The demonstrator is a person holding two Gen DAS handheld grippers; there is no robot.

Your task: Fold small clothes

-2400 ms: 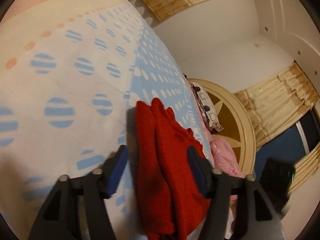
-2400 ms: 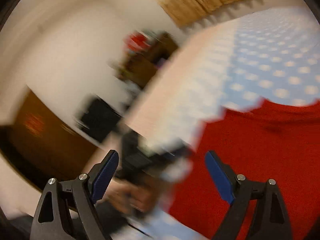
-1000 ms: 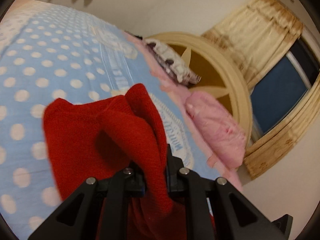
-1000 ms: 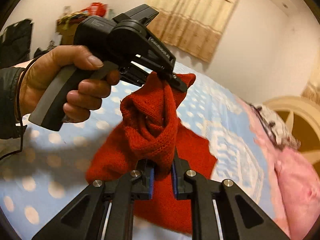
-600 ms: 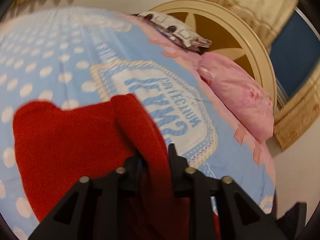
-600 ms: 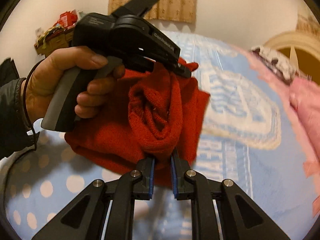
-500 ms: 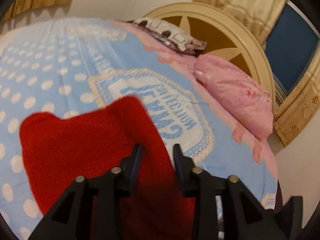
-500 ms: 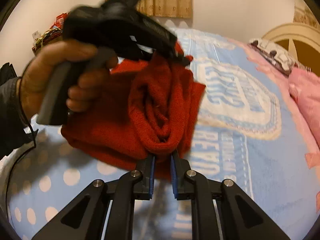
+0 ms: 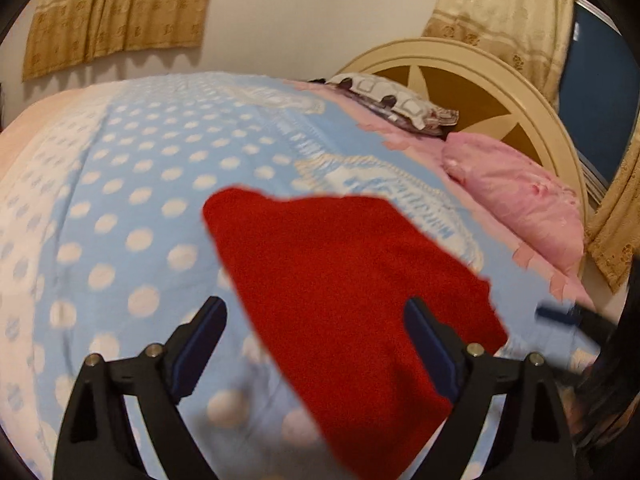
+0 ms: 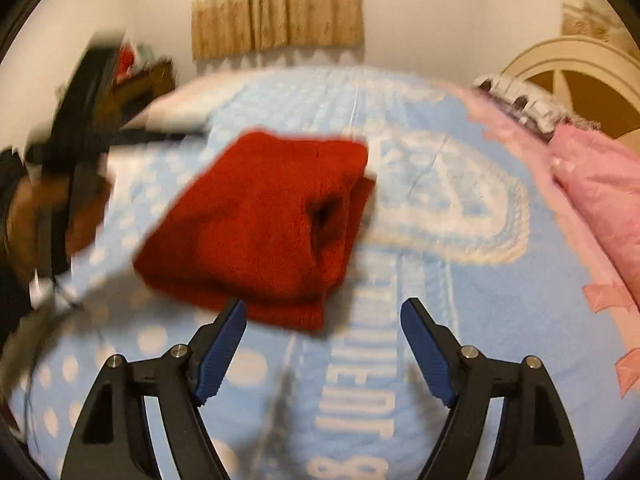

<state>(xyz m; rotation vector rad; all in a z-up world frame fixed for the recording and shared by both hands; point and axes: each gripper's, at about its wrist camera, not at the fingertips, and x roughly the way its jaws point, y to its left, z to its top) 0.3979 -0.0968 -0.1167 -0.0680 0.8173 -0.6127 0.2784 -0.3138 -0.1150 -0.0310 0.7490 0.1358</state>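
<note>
a home bedroom. beyond the open jaws spreads a bed (image 9: 140,168) under a blue dotted blanket (image 10: 460,280); past it to the right lie a pink pillow (image 9: 516,200) and a patterned one (image 9: 392,100) against a round cream headboard (image 9: 472,64). beige curtains (image 10: 276,4) hang on the far wall.

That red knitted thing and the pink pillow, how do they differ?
The red knitted garment is deep red and folded flat into layers; the pink pillow is pale and puffy. The garment lies mid-bed on the blue polka-dot blanket; the pillow rests against the headboard. Both are soft and lie untouched.
</note>
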